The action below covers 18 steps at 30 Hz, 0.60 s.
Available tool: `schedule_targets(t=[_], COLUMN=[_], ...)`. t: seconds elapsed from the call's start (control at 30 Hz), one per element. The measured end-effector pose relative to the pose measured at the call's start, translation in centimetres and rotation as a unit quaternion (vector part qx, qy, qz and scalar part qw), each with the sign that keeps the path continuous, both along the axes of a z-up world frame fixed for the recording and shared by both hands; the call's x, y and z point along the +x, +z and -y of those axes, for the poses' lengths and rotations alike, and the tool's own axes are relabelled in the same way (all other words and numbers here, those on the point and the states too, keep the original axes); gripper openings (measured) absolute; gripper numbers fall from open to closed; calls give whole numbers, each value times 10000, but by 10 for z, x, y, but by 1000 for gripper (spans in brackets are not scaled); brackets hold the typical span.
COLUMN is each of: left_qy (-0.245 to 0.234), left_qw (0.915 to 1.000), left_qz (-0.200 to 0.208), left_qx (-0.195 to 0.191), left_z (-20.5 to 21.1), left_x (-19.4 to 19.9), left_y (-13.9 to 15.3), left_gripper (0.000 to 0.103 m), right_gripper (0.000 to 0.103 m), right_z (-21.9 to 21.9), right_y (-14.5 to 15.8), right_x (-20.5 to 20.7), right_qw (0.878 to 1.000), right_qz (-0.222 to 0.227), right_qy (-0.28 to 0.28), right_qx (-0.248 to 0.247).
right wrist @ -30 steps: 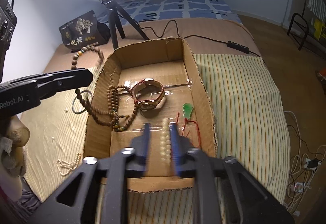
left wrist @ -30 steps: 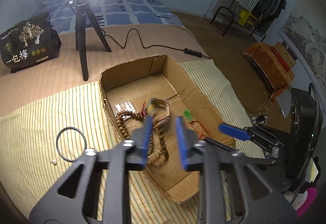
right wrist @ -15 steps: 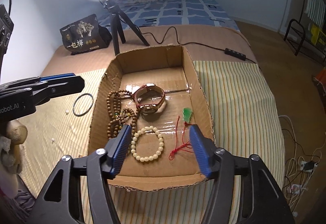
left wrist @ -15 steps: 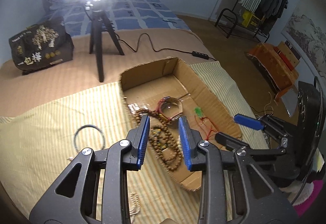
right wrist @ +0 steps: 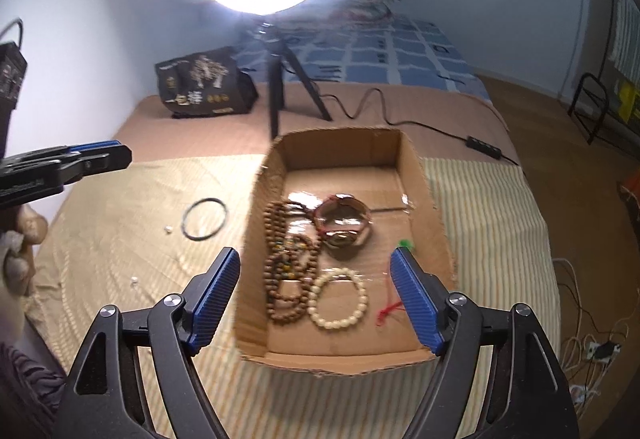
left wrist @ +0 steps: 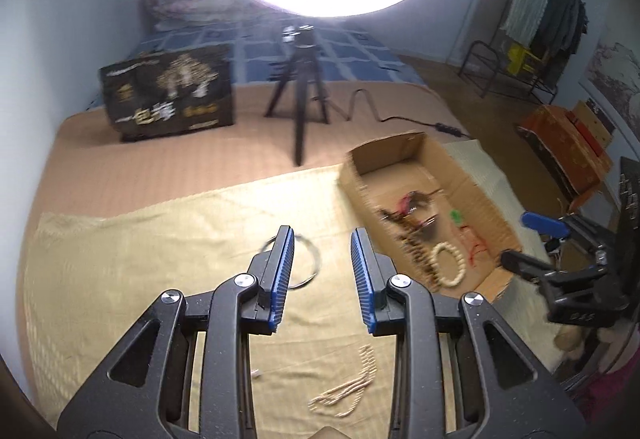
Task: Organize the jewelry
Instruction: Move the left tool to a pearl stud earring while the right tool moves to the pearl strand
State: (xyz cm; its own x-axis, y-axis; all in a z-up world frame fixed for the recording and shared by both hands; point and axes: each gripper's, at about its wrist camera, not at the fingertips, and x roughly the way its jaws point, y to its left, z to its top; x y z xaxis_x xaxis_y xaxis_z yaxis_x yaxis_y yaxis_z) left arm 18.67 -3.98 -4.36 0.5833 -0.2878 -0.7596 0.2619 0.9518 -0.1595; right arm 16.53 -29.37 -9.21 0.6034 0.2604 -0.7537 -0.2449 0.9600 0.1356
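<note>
The cardboard box holds a brown bead strand, a watch, a white bead bracelet and a green pendant on a red cord. My right gripper hovers above the box's near half. Its jaws are opening wide, with nothing pressed between the pads. My left gripper hangs over the striped cloth left of the box, its jaws a narrow gap apart and empty. A black ring lies just beyond its tips. A cream bead necklace lies on the cloth beneath it.
A ring light on a black tripod stands behind the box, its cable and switch trailing right. A black printed bag sits at the back left. Small white beads dot the cloth. Floor and cables lie beyond the bed's right edge.
The left gripper swung left, away from the box, and now hangs over the cloth near the black ring. The right jaws opened wide; the white bracelet now lies in the box.
</note>
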Motion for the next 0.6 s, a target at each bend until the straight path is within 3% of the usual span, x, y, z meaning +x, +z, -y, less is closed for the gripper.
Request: schedule_targets(t=[0.23,0.6], left_qy=[165,119], left_qw=[9994,9964], left_qz=[-290,-813], left_qx=[66,194], left_z=[-43,-71], left_x=[-13,-33], left_y=[-25,-70], left_gripper=[29,29], right_gripper=[78,78], right_z=[-30,-74], right_y=[2,-17], right_x=[-13,-39], right_qw=[9987,9909], right_qz=[22,-339], right_qy=[496,1284], right_qx=[96,218])
